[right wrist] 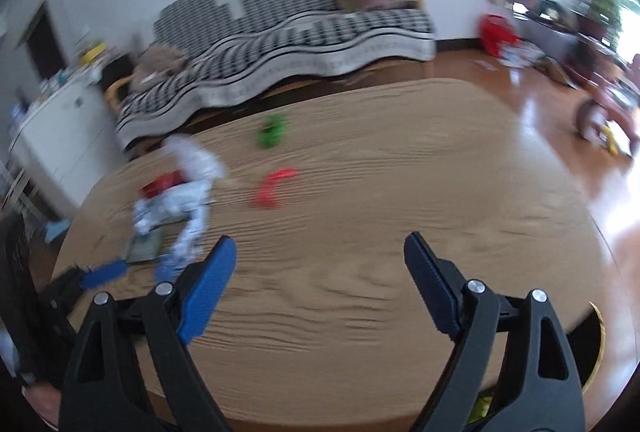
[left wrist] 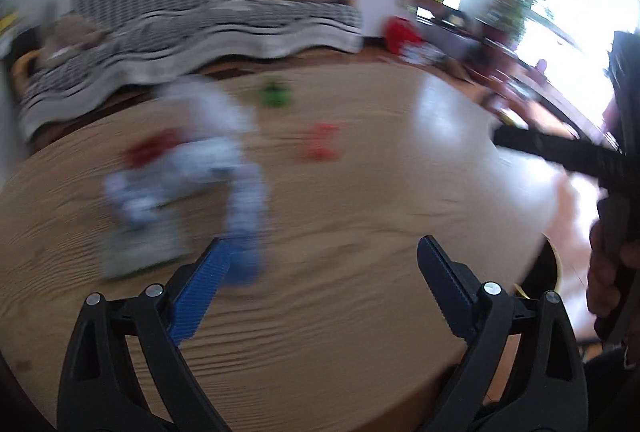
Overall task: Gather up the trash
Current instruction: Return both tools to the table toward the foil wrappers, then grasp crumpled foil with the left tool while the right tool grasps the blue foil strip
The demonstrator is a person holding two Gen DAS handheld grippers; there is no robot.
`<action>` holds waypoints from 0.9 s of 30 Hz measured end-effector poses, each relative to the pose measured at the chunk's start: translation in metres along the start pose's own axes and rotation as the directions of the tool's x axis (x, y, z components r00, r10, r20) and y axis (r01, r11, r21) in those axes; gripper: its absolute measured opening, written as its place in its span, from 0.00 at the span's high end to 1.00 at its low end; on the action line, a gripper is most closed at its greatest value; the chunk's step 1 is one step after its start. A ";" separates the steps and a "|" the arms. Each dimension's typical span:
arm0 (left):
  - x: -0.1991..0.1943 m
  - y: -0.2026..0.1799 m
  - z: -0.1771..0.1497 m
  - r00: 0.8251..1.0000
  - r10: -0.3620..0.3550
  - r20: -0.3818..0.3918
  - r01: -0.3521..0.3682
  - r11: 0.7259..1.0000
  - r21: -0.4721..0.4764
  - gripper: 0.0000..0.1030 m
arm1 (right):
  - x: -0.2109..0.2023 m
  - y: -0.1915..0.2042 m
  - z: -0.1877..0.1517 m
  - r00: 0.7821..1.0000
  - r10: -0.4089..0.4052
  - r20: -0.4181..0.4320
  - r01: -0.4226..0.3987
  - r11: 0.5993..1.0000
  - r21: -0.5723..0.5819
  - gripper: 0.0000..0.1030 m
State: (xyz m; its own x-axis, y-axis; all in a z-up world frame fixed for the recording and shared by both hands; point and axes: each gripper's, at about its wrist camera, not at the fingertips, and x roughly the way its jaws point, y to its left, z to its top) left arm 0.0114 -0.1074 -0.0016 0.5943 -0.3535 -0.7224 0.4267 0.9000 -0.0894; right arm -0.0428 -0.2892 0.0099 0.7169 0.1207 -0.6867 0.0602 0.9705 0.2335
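Trash lies on a round wooden table. A crumpled white and blue wrapper pile with a red piece lies left of centre. A red wrapper and a green wrapper lie farther back. My left gripper is open and empty, its left finger beside the white pile. My right gripper is open and empty above the table's near part. Both views are blurred.
A dark bin with a yellow rim stands below the table's right edge. A striped sofa stands behind the table. A white cabinet is at the left, and clutter lies on the floor at the right.
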 end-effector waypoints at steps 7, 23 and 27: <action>-0.021 0.116 -0.005 0.988 0.154 -0.007 -0.153 0.974 -0.167 0.10 | 0.062 0.081 -0.005 0.994 0.077 -0.072 -0.083 0.993 -0.087 0.19; 0.060 0.163 0.013 0.985 0.159 -0.073 -0.170 0.969 -0.181 0.09 | 0.144 0.127 -0.021 0.976 0.076 -0.204 -0.107 0.983 -0.146 0.19; 0.075 0.163 0.017 0.983 0.162 -0.084 -0.174 0.971 -0.167 0.09 | 0.157 0.132 -0.026 0.970 0.064 -0.233 -0.107 0.978 -0.178 0.20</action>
State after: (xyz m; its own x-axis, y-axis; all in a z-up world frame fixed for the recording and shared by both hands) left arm 0.1370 0.0088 -0.0588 0.5960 -0.1804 -0.7825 0.1970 0.9775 -0.0753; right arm 0.0594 -0.1371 -0.0853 0.5376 0.2280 -0.8118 -0.1417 0.9735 0.1795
